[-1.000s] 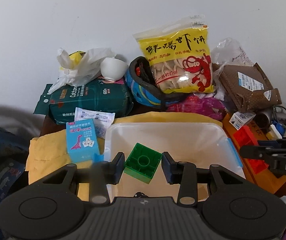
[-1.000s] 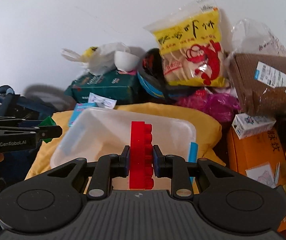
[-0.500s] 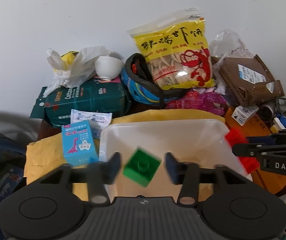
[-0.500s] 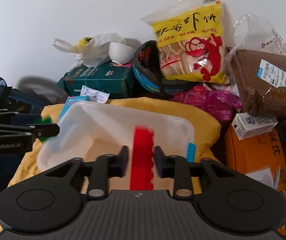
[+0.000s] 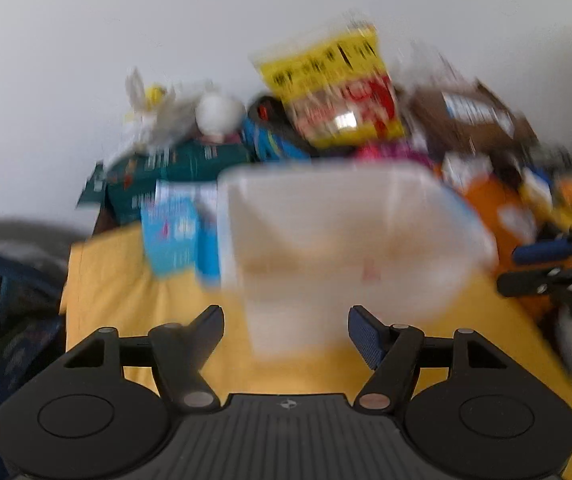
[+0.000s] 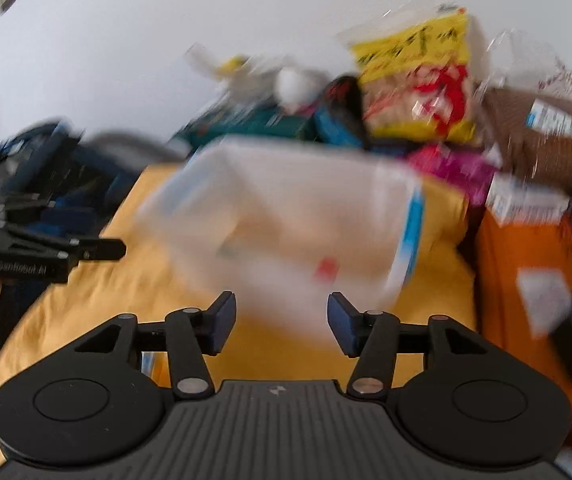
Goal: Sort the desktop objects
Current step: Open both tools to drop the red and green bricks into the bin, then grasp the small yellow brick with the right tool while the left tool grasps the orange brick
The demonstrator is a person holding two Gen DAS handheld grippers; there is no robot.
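Both frames are smeared with motion blur. The left gripper [image 5: 286, 330] hangs with its jaws spread wide and nothing between them, just near of a white plastic bin [image 5: 349, 236] that sits on a yellow cloth [image 5: 126, 288]. The right gripper [image 6: 280, 322] is likewise parted and empty, near the same bin [image 6: 286, 216]. A small red blur [image 6: 327, 268] shows through the bin's near wall; I cannot tell what it is. Far behind the bin, a yellow snack bag [image 5: 333, 92] leans against the wall, with a blue card box [image 5: 174, 236] left of the bin and an orange box [image 6: 525, 264] at the right.
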